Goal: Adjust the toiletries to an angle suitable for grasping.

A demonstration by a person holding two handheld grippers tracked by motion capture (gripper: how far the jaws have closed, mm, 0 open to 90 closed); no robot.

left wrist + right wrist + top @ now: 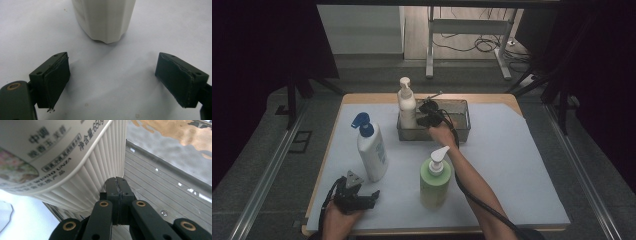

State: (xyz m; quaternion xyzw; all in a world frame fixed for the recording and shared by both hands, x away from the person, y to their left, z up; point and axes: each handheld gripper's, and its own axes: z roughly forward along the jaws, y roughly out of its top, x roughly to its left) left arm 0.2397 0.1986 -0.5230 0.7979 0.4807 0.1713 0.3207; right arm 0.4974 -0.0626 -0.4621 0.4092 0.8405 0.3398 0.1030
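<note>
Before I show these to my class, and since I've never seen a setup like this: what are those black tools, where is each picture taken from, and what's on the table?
A person holds a black two-jaw gripper in each hand. The high view looks down on the table; each of the other two pictures comes from a camera riding on one gripper.

On the pale table cover stand a white pump bottle with a blue top and a green pump bottle with a white top. A clear plastic tray at the back holds a cream ribbed pump bottle.

The left gripper is open and empty, facing the white bottle's base. The right gripper is shut, holding nothing, its tip inside the tray beside the cream bottle.
</note>
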